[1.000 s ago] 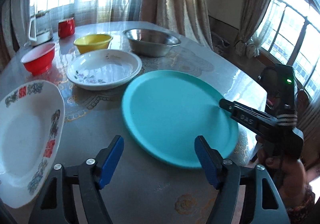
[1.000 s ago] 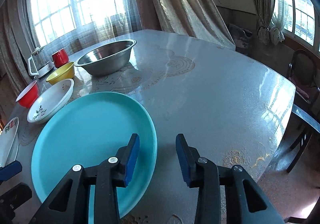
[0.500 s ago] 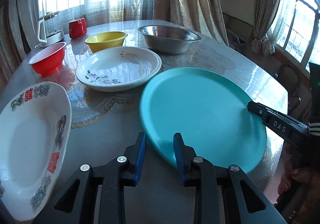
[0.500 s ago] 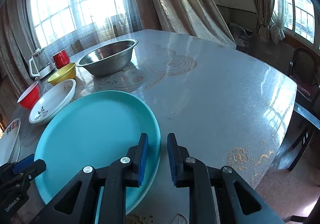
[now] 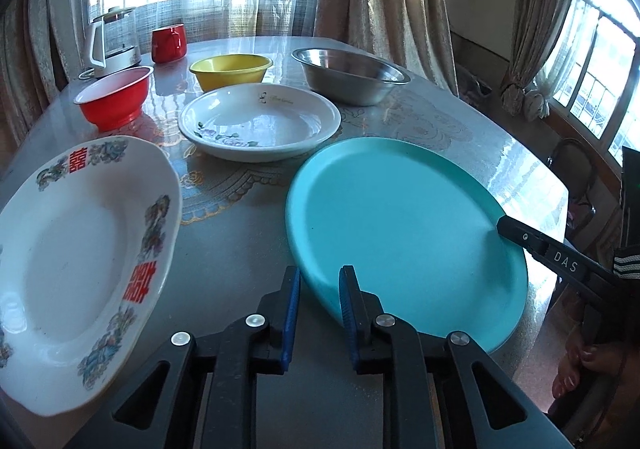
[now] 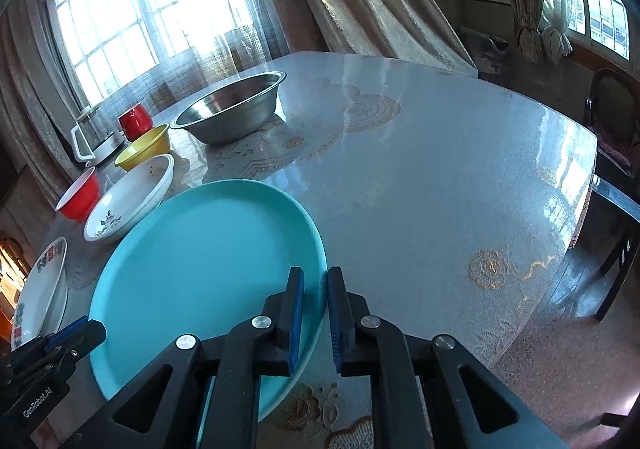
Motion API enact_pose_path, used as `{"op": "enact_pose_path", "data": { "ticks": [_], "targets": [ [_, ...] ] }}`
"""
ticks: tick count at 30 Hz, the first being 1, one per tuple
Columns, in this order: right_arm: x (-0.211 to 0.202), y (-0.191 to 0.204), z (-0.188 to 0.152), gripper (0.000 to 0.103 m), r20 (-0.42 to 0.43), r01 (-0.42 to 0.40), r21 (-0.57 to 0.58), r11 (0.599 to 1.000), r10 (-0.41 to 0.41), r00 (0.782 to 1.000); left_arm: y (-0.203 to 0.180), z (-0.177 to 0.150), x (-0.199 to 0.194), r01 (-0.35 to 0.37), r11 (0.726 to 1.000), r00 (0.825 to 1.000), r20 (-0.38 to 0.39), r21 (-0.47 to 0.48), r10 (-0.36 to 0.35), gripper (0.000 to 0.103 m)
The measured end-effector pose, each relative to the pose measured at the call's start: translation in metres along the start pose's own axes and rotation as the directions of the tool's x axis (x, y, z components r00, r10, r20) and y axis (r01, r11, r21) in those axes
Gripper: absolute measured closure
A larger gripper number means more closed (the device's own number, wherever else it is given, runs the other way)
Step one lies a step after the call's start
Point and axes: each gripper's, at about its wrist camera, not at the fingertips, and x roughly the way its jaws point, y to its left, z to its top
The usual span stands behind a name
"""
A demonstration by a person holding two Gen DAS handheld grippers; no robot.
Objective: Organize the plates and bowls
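Note:
A large teal plate (image 5: 404, 225) lies near the table's front edge; it also shows in the right wrist view (image 6: 204, 261). My left gripper (image 5: 319, 289) is shut on its near-left rim. My right gripper (image 6: 316, 289) is shut on its right rim and shows in the left wrist view (image 5: 540, 249). A white plate with red characters (image 5: 76, 257) lies at the left. A white flowered dish (image 5: 260, 121), a red bowl (image 5: 114, 99), a yellow bowl (image 5: 231, 71) and a steel bowl (image 5: 352, 75) stand behind.
A red mug (image 5: 169, 43) and a glass kettle (image 5: 114, 39) stand at the table's far edge by the curtained window. A chair (image 6: 616, 117) stands at the right of the table (image 6: 440, 177). The table edge runs close on the right.
Both grippers closed from wide open onto the teal plate's rim, the left on the near-left edge, the right on the right edge. The left camera moved closer and lower.

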Motion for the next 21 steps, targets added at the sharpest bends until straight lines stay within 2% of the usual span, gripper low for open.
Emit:
{"op": "enact_pose_path", "data": {
  "ticks": [21],
  "targets": [
    [-0.012,0.029,-0.018,0.091,-0.050,-0.026,-0.015,1.000,0.025,0.998,0.026,-0.027,-0.030,-0.022,1.000,1.000,0.008,-0.022,0.022,0.082]
  ]
}}
